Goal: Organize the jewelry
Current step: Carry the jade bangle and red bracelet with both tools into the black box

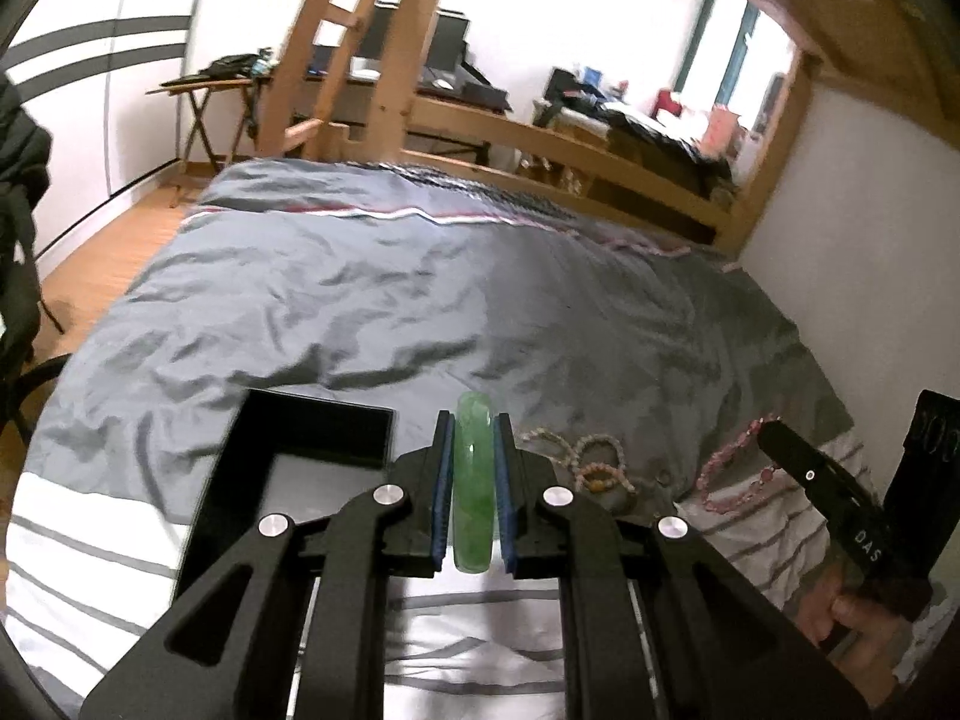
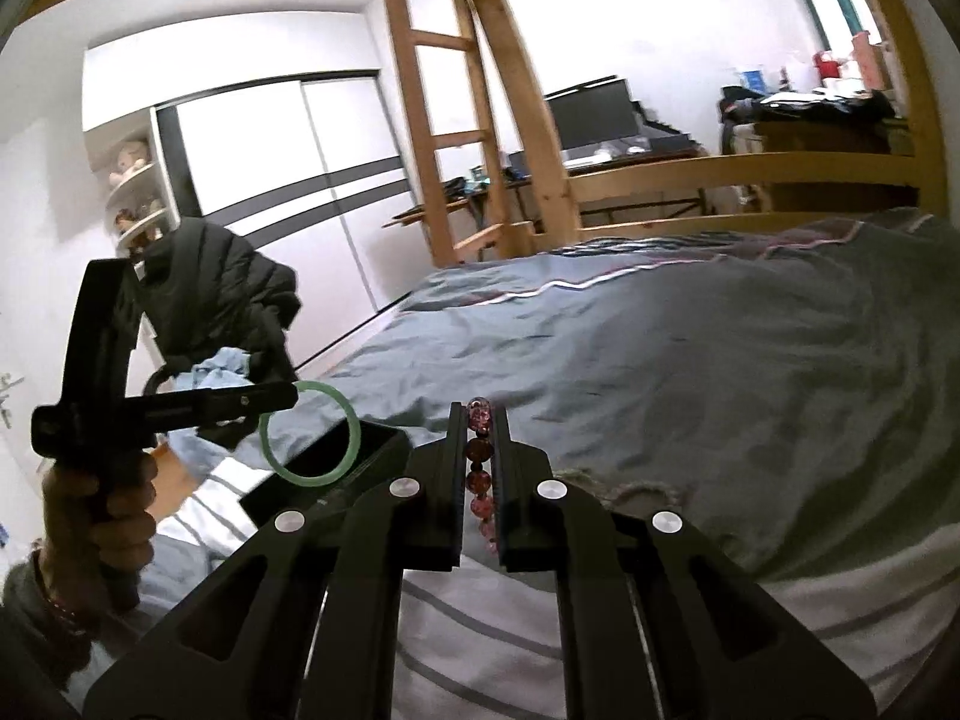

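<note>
A box (image 1: 300,456) lies on the bed (image 1: 420,300), with loose bracelets (image 1: 594,468) on the cover to its right and a desk (image 1: 372,78) beyond the bed's foot.

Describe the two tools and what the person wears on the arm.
Both tools are matte black, with slotted linkage arms and round silver pivot pins. The left one has ribbed blue pads; the right one's are black. White "DAS" lettering marks the right tool's side. The left wrist shows a dark sleeve and a beaded band.

Both grippers (image 1: 474,480) (image 2: 480,480) are black, with silver round screws. The left has blue pads (image 1: 443,480); the right handle reads "DAS". A beaded bracelet (image 2: 57,606) circles the left wrist.
</note>
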Action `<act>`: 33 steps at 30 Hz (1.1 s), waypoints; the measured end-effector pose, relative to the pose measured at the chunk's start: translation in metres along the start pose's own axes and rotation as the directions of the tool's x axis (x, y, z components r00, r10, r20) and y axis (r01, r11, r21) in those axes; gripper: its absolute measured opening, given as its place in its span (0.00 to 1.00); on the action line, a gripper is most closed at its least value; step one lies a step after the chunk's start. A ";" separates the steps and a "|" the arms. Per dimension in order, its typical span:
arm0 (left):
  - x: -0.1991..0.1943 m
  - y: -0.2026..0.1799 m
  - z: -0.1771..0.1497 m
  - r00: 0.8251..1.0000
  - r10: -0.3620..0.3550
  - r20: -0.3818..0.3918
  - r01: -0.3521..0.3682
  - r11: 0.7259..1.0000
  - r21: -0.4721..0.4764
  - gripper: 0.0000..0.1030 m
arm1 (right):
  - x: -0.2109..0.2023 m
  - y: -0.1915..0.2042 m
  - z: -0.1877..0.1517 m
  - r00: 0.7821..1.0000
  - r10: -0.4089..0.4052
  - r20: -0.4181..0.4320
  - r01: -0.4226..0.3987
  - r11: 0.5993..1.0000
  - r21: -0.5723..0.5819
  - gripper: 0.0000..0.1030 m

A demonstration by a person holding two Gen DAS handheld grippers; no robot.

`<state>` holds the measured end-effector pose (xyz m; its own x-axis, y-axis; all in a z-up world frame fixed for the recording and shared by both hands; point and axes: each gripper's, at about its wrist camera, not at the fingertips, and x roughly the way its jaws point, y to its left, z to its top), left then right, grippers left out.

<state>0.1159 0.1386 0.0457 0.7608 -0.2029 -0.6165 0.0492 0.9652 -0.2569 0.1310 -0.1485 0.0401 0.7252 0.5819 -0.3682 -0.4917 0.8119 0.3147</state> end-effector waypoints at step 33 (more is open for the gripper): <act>0.015 0.132 -0.050 0.995 -0.084 -0.053 0.068 0.965 -0.254 0.11 | 0.172 0.132 -0.036 0.959 0.191 -0.211 -0.205 0.978 -0.044 0.08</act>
<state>0.1010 0.2544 -0.0343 0.7183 -0.2920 -0.6315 -0.0648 0.8756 -0.4786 0.1742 0.0603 -0.0130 0.4991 0.7230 -0.4776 -0.6503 0.6768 0.3450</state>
